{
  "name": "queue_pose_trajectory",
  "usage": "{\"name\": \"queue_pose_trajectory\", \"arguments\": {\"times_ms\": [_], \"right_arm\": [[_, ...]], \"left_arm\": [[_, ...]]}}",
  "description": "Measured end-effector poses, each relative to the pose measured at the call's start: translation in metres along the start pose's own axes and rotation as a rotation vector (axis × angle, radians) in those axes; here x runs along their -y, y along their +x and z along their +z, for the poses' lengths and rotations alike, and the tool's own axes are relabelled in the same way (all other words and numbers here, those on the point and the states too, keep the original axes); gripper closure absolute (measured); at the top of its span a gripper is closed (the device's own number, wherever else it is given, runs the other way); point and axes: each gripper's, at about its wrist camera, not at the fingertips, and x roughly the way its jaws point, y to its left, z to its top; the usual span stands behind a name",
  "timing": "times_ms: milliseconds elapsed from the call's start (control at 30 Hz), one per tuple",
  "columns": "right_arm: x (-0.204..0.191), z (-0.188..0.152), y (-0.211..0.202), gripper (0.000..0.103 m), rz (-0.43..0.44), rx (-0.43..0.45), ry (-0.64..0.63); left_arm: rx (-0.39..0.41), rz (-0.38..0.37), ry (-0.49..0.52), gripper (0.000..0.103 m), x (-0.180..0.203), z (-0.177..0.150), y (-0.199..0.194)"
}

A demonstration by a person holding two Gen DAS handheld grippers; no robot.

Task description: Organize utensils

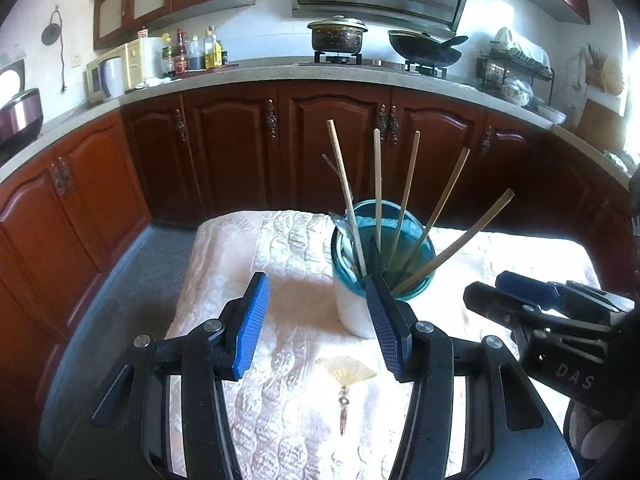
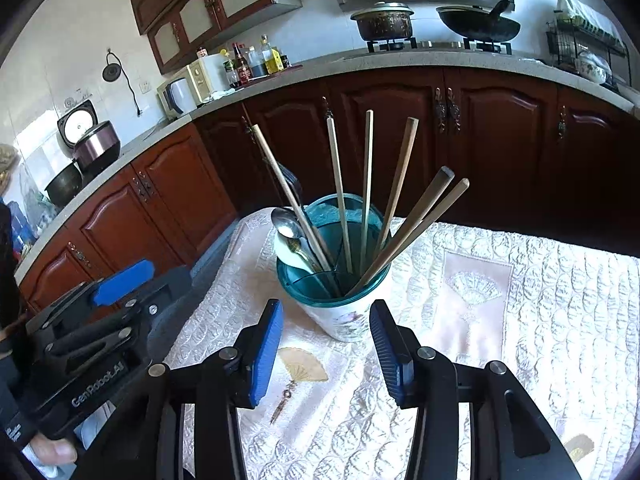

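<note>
A white utensil holder with a teal rim (image 1: pixel 416 240) (image 2: pixel 304 280) stands on the quilted white cloth. Several wooden chopsticks (image 1: pixel 408 188) (image 2: pixel 366 184) stand upright and fan out of it. A metal spoon (image 2: pixel 286 222) and a white spoon (image 2: pixel 290 254) lean in its left compartment. My left gripper (image 1: pixel 316 316) is open and empty, just in front of the holder and a little left of it. My right gripper (image 2: pixel 326 344) is open and empty, just in front of the holder. Each gripper shows at the edge of the other's view, the right one (image 1: pixel 532 300) and the left one (image 2: pixel 116 292).
The cloth-covered table (image 2: pixel 540 300) has a fan embroidery (image 1: pixel 346 372) near the grippers. Its far edge drops to the floor before dark red kitchen cabinets (image 1: pixel 240 144). A counter behind holds a pot (image 1: pixel 338 34), a wok (image 1: pixel 424 50), bottles and a microwave (image 1: pixel 116 70).
</note>
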Motion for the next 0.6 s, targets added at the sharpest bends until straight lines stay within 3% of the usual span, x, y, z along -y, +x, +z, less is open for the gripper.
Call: {"name": "queue_pose_trajectory", "arguments": {"times_ms": [600], "right_arm": [[-0.012, -0.004, -0.012, 0.059, -0.023, 0.023, -0.027]], "left_arm": [[0.031, 0.023, -0.009, 0.053, -0.003, -0.013, -0.024]]}}
